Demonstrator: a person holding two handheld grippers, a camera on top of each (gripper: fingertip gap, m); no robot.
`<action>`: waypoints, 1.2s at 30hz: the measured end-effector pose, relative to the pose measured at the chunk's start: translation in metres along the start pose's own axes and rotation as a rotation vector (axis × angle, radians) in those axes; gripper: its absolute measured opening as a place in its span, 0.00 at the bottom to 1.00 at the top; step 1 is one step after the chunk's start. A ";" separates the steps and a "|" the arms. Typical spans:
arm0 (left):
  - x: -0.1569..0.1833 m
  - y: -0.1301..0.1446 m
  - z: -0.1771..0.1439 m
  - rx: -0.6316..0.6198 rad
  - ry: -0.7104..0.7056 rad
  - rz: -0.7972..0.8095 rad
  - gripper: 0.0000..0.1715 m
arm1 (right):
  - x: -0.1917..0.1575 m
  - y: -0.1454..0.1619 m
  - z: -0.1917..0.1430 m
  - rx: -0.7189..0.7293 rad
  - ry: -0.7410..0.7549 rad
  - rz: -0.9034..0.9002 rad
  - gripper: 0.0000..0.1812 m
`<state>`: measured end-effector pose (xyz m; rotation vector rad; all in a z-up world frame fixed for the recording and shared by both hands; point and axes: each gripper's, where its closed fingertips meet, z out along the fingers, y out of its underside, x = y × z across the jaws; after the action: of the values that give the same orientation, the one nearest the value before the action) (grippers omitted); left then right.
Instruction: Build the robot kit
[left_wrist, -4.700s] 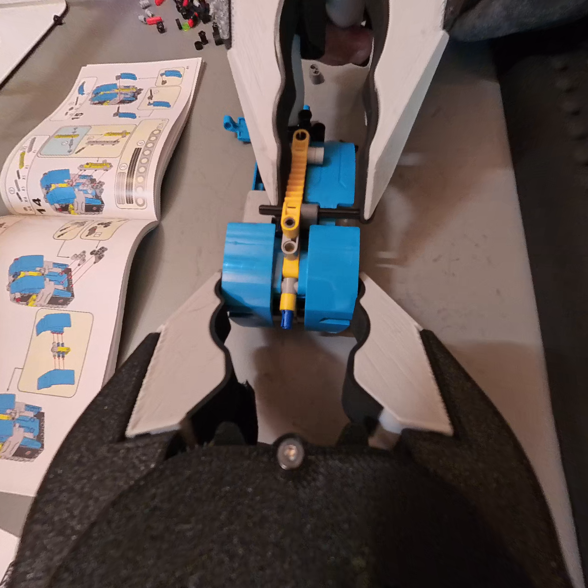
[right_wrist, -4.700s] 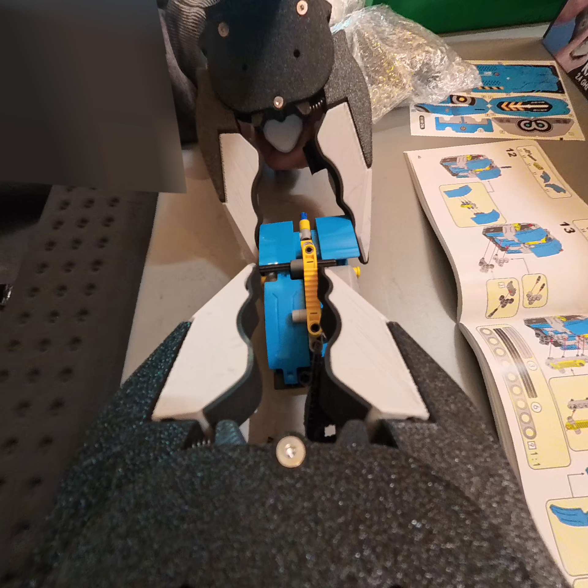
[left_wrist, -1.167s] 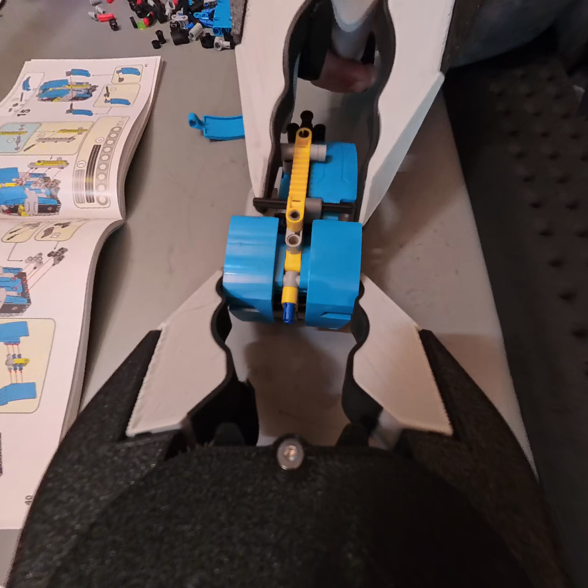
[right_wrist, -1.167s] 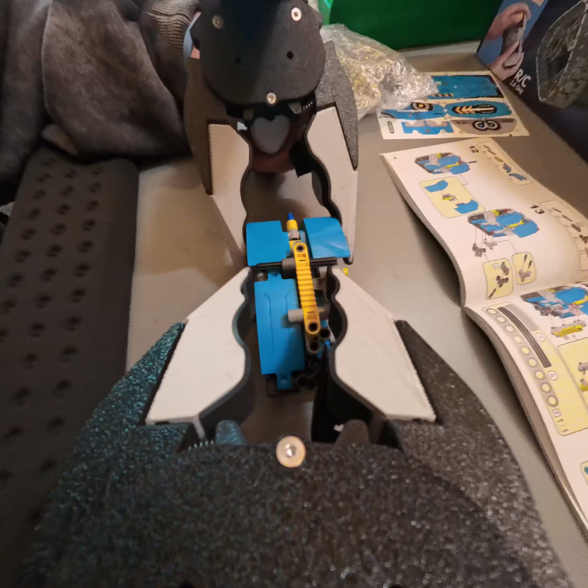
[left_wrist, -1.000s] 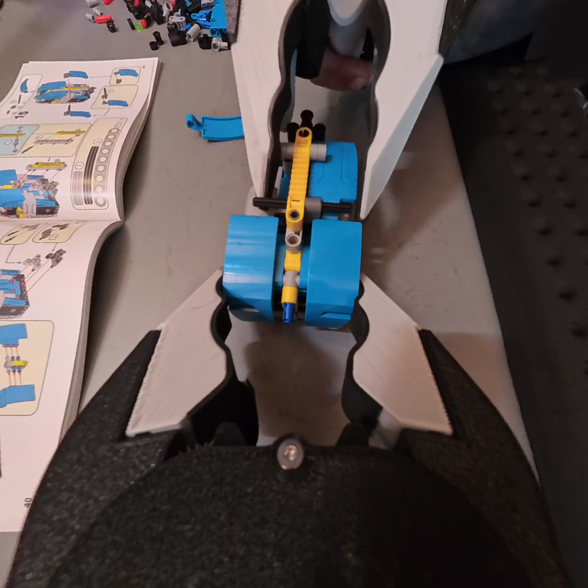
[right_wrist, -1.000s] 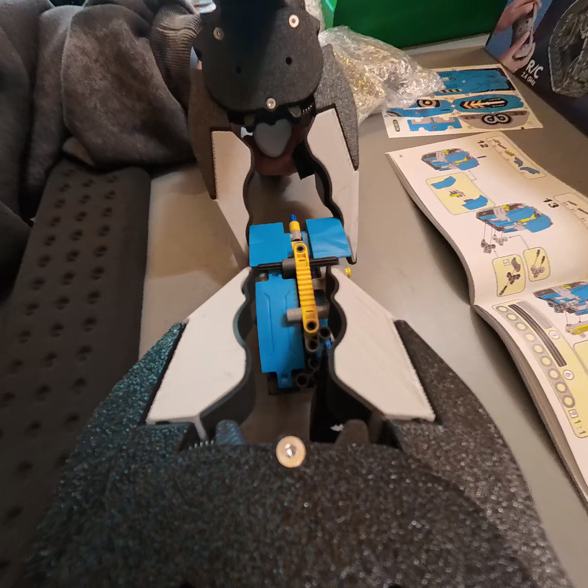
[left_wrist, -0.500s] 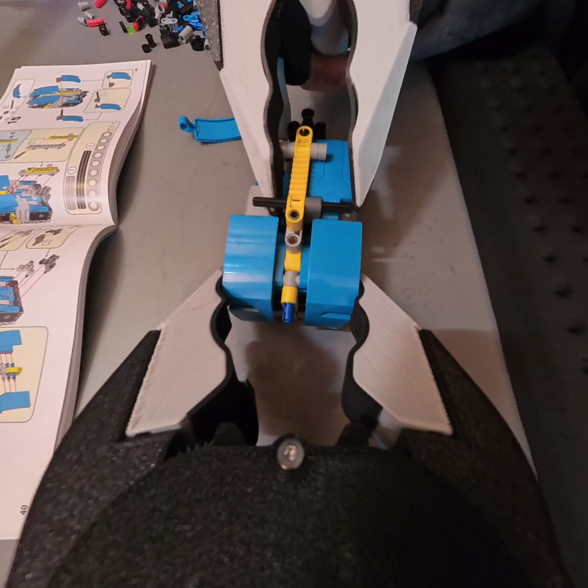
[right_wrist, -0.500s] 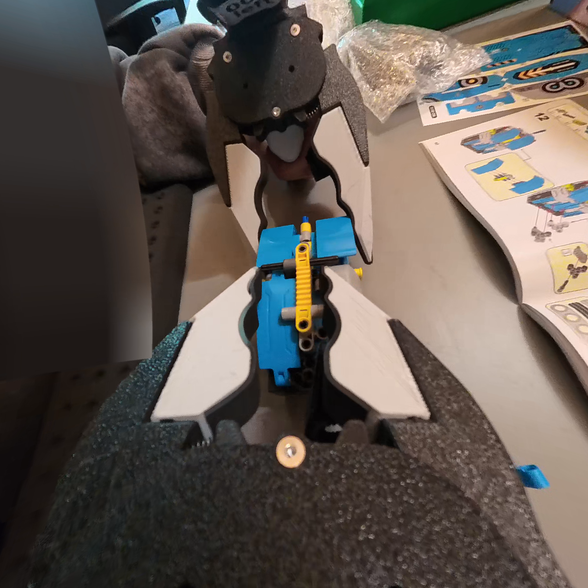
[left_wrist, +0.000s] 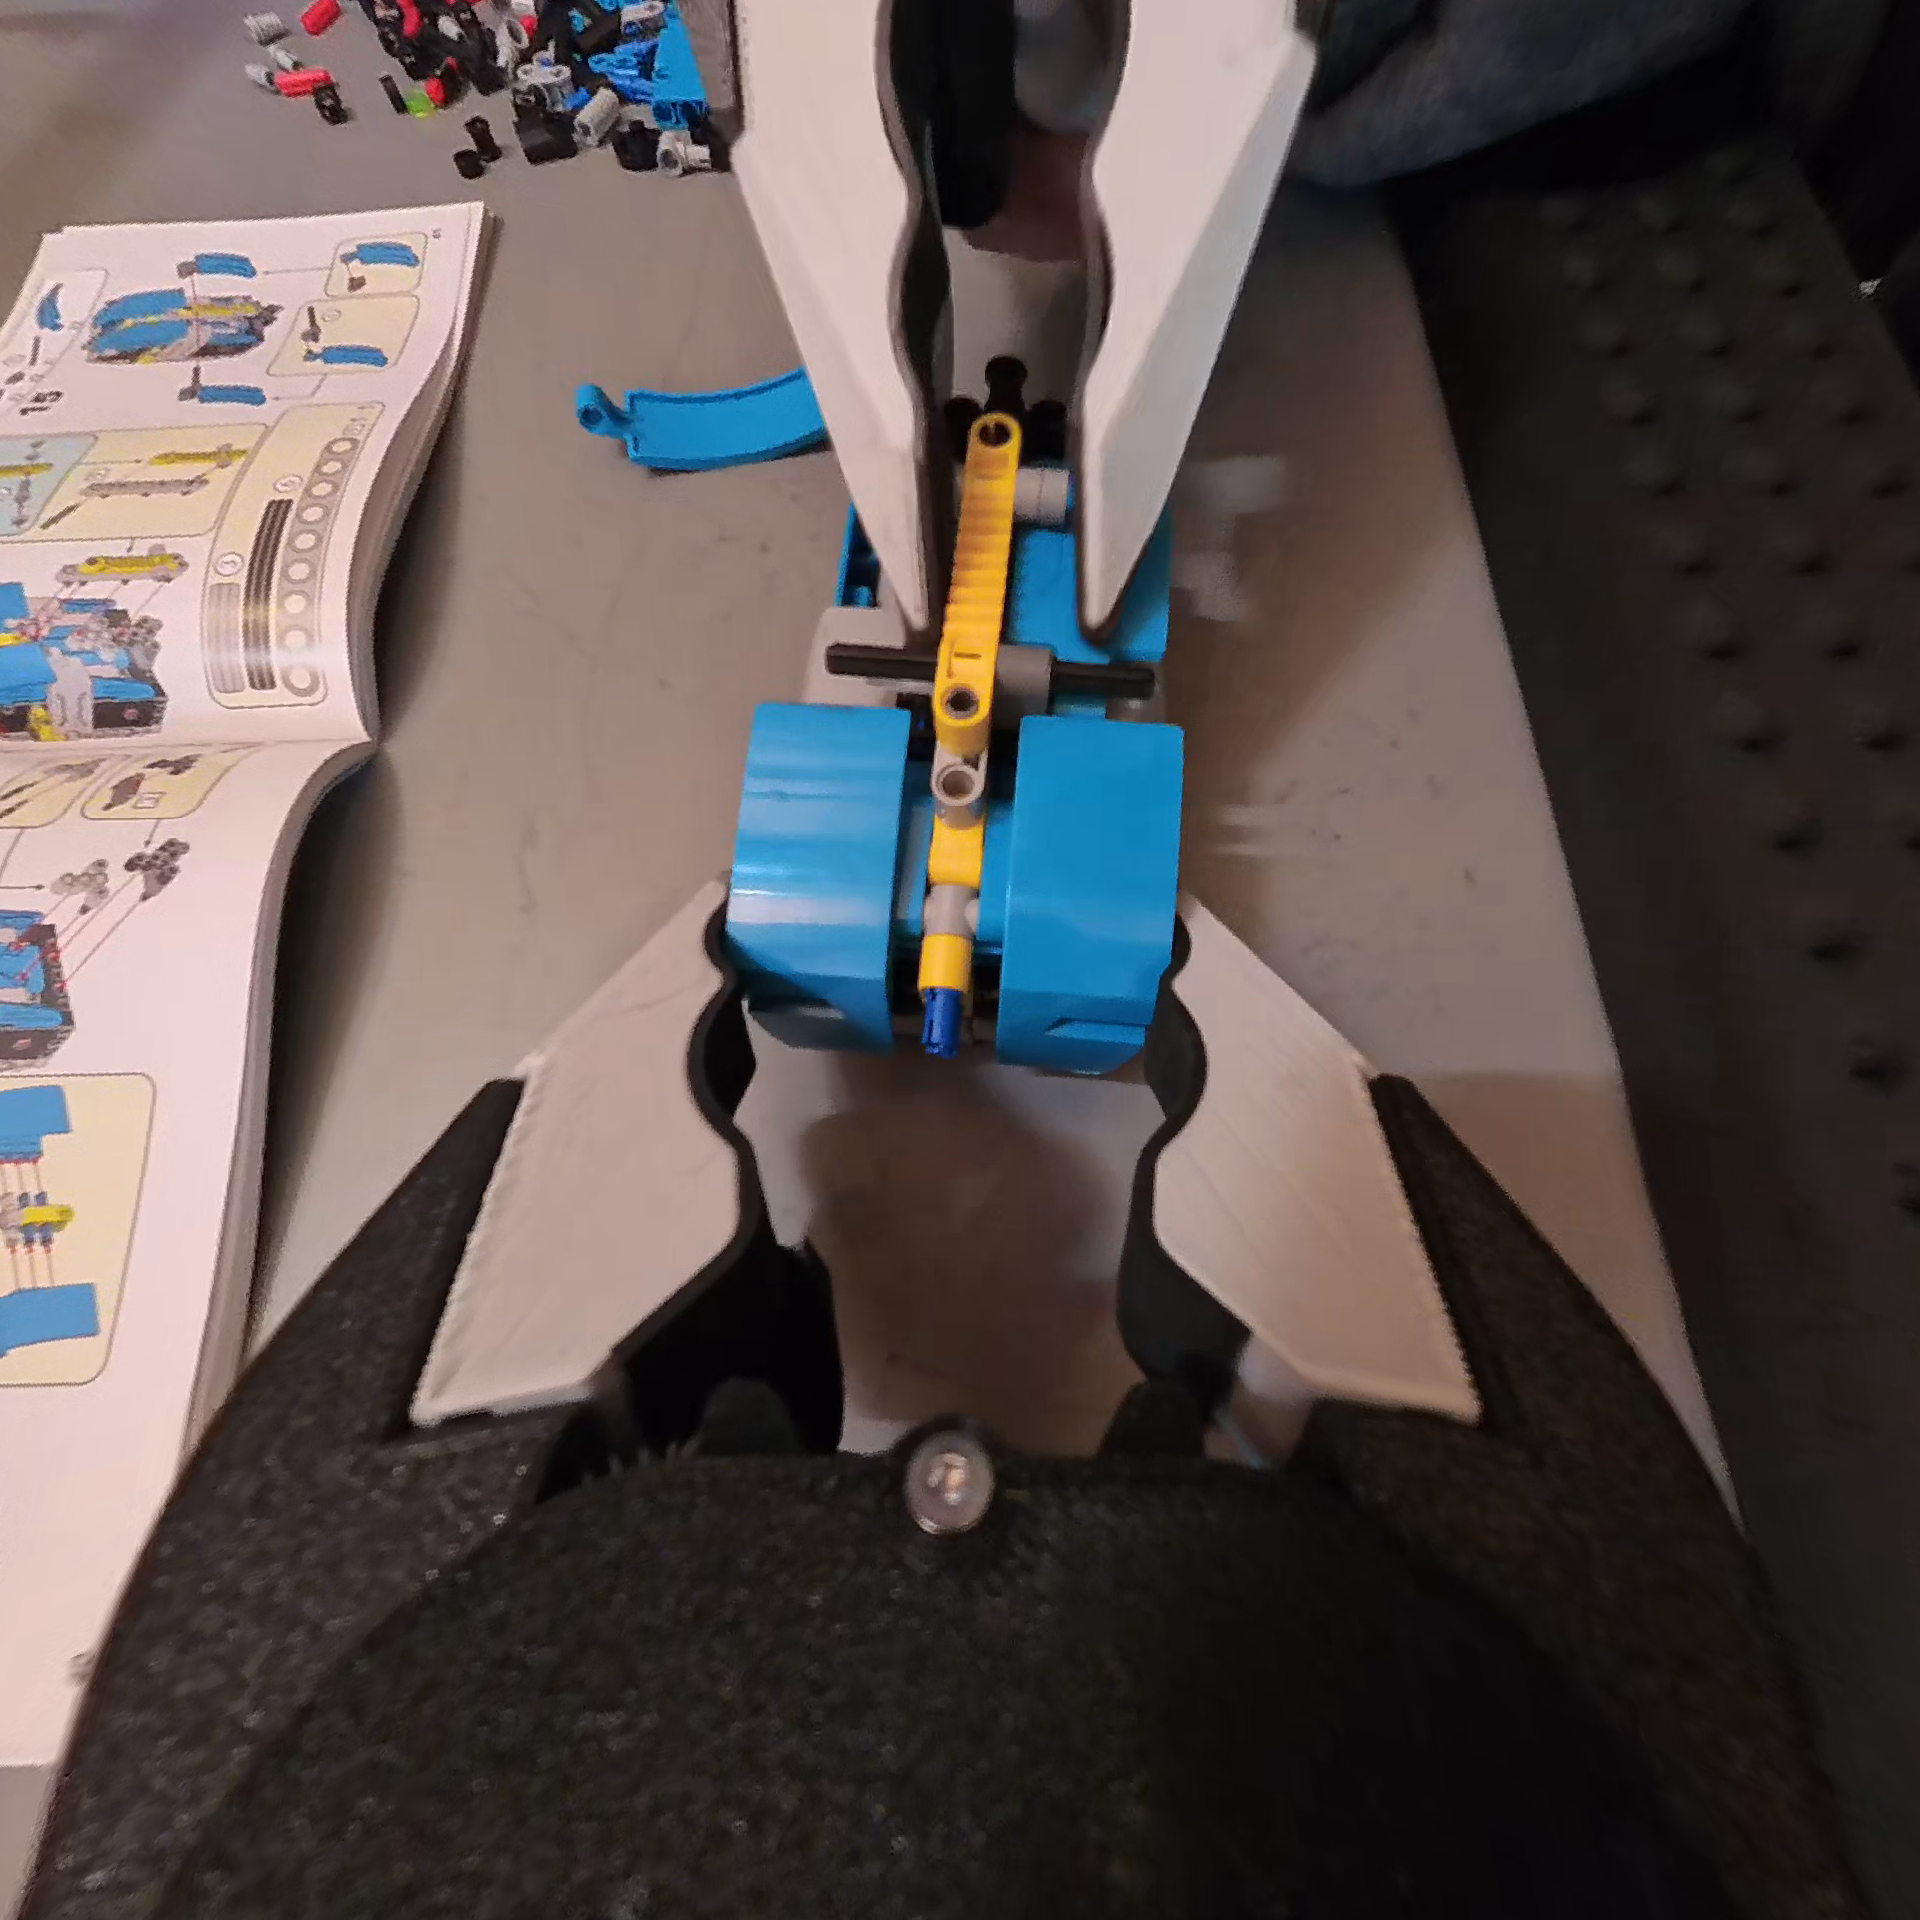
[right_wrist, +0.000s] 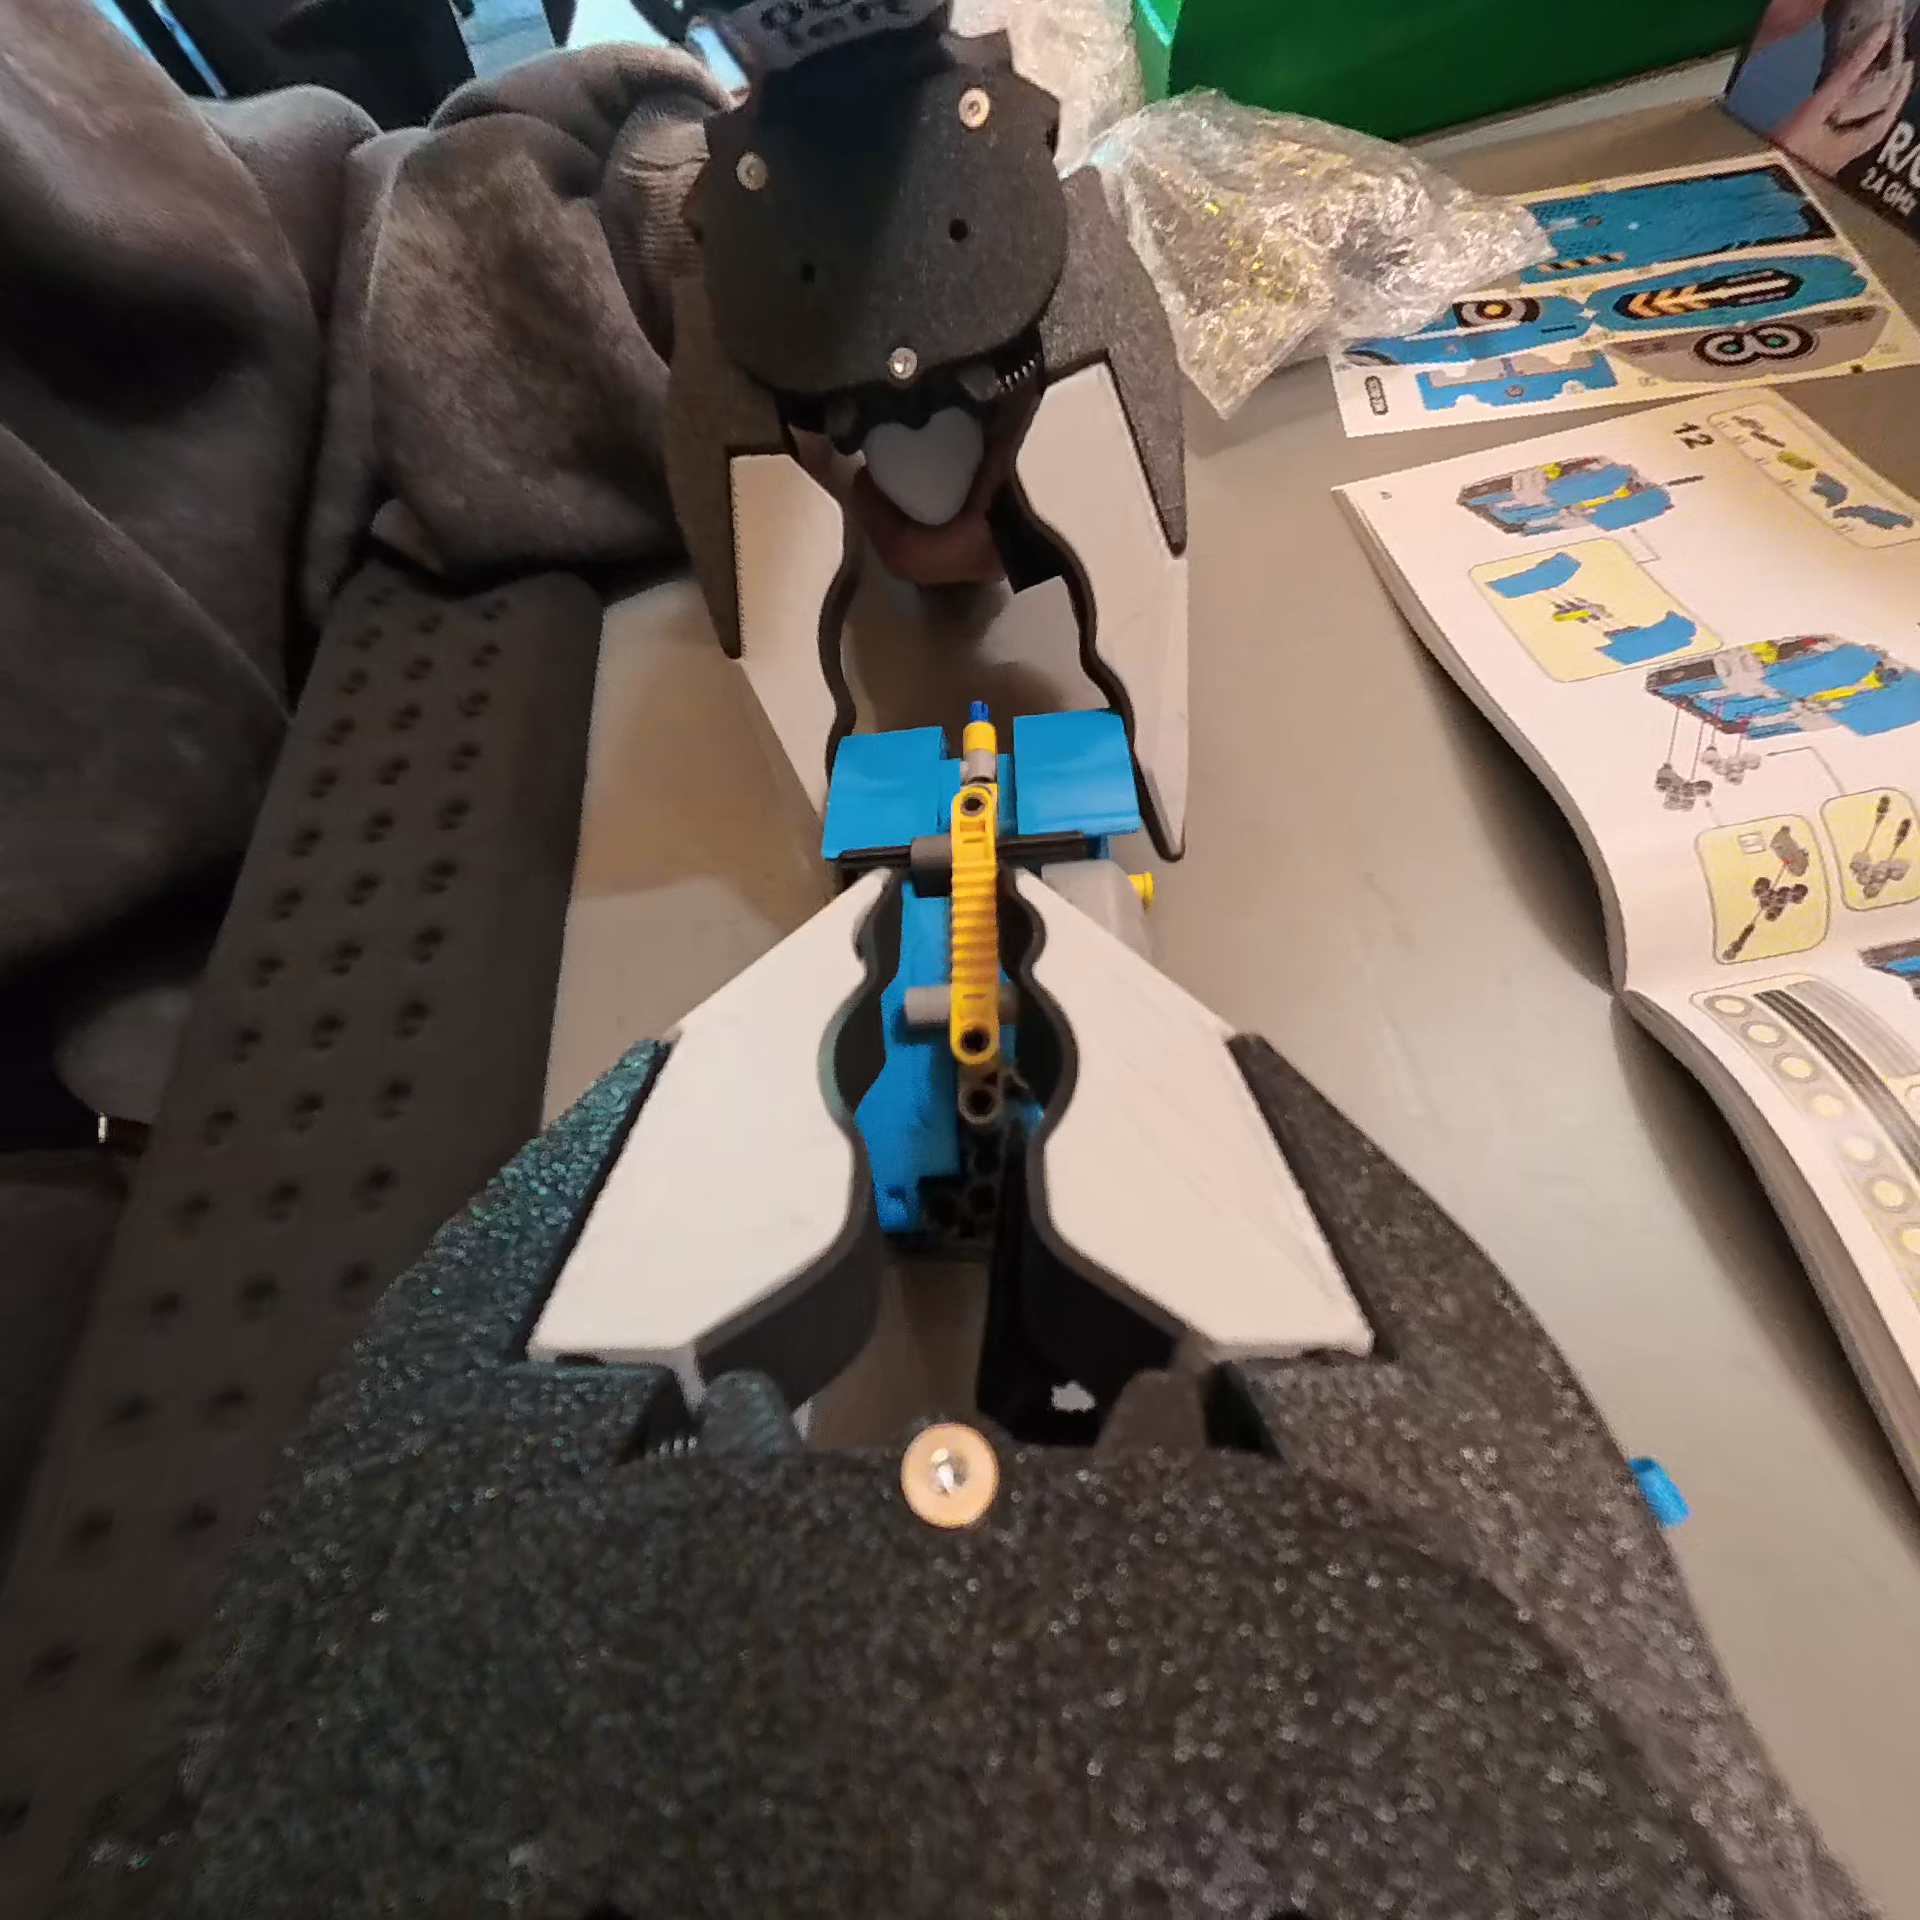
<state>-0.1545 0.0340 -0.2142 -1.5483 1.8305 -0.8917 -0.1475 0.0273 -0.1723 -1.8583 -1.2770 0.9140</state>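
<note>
A blue brick model (left_wrist: 821, 852) with a yellow toothed beam (left_wrist: 982, 540) along its top and a black cross axle (left_wrist: 873, 660) is held between both grippers just above the grey table (left_wrist: 582, 675). My left gripper (left_wrist: 951, 925) is shut on the model's wide end with two rounded blue panels. My right gripper (left_wrist: 1003, 623) comes from the opposite side and is shut narrowly on the other end, close about the yellow beam. In the right wrist view the right gripper (right_wrist: 951, 883) clamps the model (right_wrist: 883, 790), and the left gripper (right_wrist: 997, 831) faces it.
An open instruction booklet (left_wrist: 156, 623) lies beside the model, also in the right wrist view (right_wrist: 1714, 779). A pile of loose parts (left_wrist: 540, 73) and a curved blue panel (left_wrist: 717, 421) lie beyond. A sticker sheet (right_wrist: 1662, 301), plastic bag (right_wrist: 1299, 229), black perforated mat (right_wrist: 343, 935) and grey garment (right_wrist: 312, 364) surround. The grippers' ends are close to 5 cm from one another.
The right gripper's fingers have drawn closer together on the model's far end, now tight about the yellow beam. The left gripper's hold is unchanged. Both grippers shifted slightly with the model.
</note>
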 end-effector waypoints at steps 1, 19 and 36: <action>-0.002 0.000 -0.001 0.004 -0.015 0.009 0.45 | -0.002 0.000 -0.003 0.011 -0.015 0.023 0.12; -0.004 0.004 -0.020 0.014 -0.002 -0.010 0.54 | 0.001 -0.026 -0.030 0.182 0.027 0.125 0.22; -0.057 -0.004 -0.040 0.178 -0.129 -0.284 0.45 | 0.186 0.089 -0.114 -0.200 0.764 0.452 0.26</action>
<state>-0.1741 0.0952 -0.1864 -1.7338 1.4227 -1.0263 0.0397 0.1622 -0.2199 -2.3719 -0.4973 0.2092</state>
